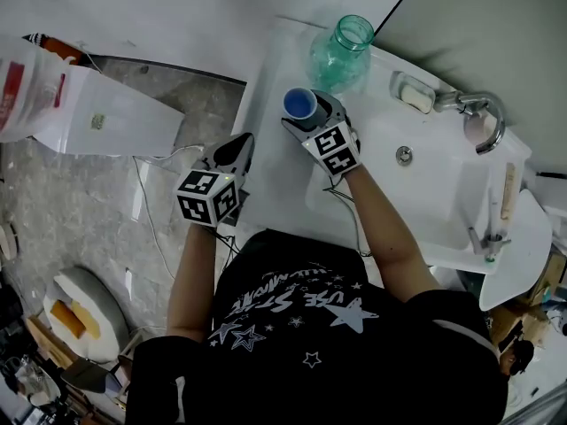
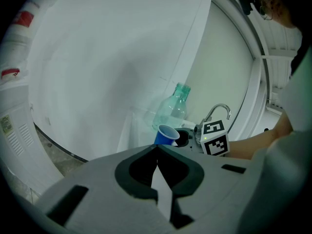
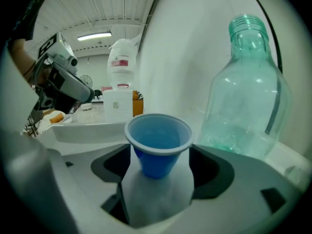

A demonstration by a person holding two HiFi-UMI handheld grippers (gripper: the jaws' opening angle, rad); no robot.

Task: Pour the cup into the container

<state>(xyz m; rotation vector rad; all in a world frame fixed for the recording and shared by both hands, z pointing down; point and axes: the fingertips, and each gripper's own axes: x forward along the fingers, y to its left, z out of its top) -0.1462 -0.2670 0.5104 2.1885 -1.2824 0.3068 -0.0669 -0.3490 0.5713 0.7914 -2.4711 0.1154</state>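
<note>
Right gripper view: my right gripper (image 3: 158, 159) is standing with its jaws apart around the blue cup (image 3: 158, 139), the pads not pressing on it. The cup is sitting upright on the sink ledge (image 1: 270, 87), just beside the green-tinted bottle (image 3: 243, 96). My left gripper (image 2: 156, 150) is hanging closed and empty. Risk: an off-centre squeeze or a sideways nudge could tip the loose cup, and the bottle's narrow neck is inviting a spill.

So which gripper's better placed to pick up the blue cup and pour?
Right. The blue cup already stands between the right gripper's open fingers, beside the green bottle. The left gripper is shut and further back from it.
</note>
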